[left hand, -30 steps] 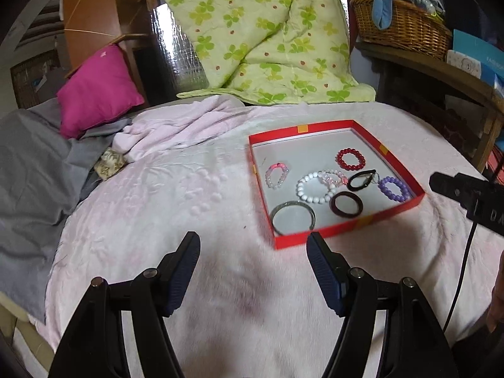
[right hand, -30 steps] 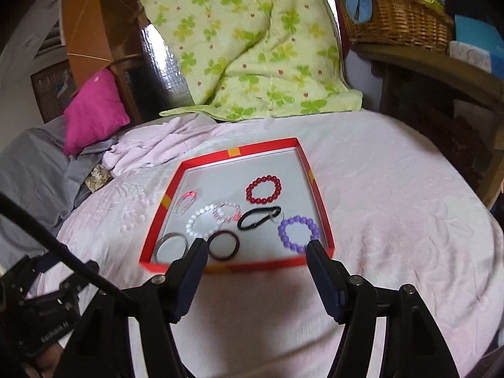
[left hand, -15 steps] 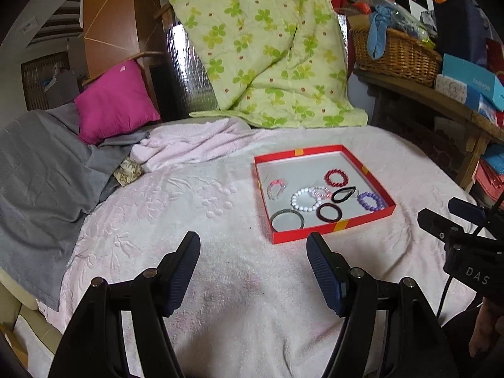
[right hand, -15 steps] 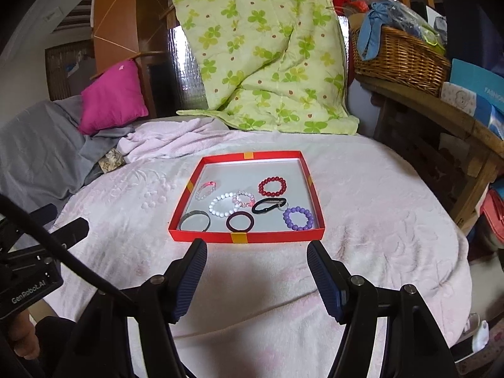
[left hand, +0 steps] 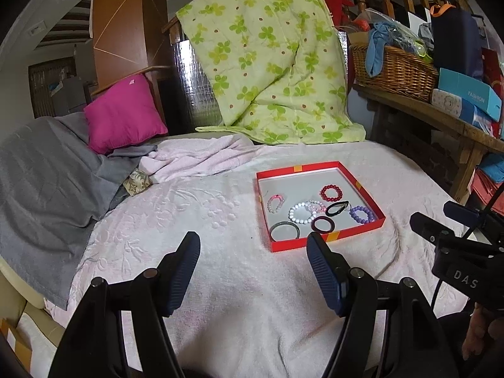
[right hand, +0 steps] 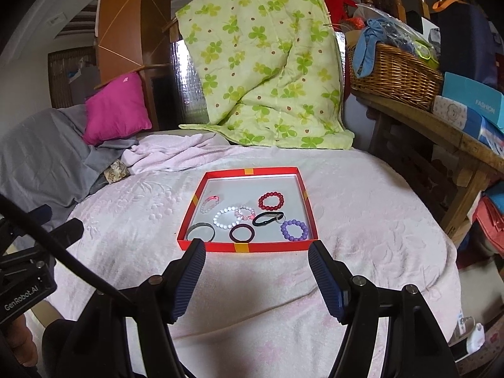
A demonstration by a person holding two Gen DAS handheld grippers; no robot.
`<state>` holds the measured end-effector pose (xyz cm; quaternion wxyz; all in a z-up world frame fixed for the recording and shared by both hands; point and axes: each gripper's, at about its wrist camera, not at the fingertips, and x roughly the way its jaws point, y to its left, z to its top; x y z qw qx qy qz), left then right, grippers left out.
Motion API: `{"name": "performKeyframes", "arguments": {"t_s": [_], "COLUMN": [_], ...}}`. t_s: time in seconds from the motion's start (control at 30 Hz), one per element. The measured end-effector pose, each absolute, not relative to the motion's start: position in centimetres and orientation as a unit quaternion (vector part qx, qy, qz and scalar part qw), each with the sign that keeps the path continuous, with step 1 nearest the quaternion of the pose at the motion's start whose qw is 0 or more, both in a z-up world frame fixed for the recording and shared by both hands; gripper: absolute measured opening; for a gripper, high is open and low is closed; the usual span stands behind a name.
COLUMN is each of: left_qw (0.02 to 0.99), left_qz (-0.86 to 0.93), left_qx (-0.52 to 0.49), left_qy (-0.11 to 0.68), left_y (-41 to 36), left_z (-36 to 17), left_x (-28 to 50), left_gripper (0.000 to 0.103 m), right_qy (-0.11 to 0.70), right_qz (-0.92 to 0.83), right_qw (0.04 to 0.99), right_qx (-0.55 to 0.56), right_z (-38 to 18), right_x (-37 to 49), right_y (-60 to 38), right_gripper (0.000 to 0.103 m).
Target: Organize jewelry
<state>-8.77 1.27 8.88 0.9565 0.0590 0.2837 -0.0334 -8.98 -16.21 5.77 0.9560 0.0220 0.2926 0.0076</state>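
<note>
A shallow red tray point(left hand: 363, 229) point(right hand: 208, 247) lies on the pale pink bedspread and holds several bracelets: a red beaded one point(right hand: 271, 200), a white beaded one point(right hand: 225, 217), a purple beaded one point(right hand: 294, 230), a dark bangle point(right hand: 241, 233), a green bangle point(right hand: 200, 232) and a black loop point(right hand: 267, 218). My left gripper point(left hand: 253, 245) hangs open over the blanket, short of the tray and to its left. In front of the tray's near edge my right gripper point(right hand: 255, 252) is held open. Nothing sits between either pair of fingers.
A green clover quilt point(left hand: 271, 63) leans behind the bed. A pink pillow point(left hand: 124, 115) and grey cloth point(left hand: 47, 182) lie at left. At right, a wooden bench point(right hand: 441, 129) carries a wicker basket point(right hand: 393, 75) and boxes. The other gripper shows at each view's edge.
Both grippers have pulled back and up from the tray, which now looks smaller and farther off. Neither holds anything before or now.
</note>
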Motion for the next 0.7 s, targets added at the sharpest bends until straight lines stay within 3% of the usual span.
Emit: {"name": "performKeyframes", "arguments": {"t_s": [0.7], "left_qw": [0.957], "left_qz": [-0.023], "left_qx": [0.053], "left_qy": [0.284], "left_y": [1.37], "left_z": [9.14], "left_x": [-9.02], "left_gripper": [0.072], "right_qy": [0.291], "right_qz": [0.011], "right_qw": [0.956], "right_qx": [0.028], "right_z": [5.68], "right_x": [-9.09], "right_y": [-16.36], "right_gripper": [0.072]}}
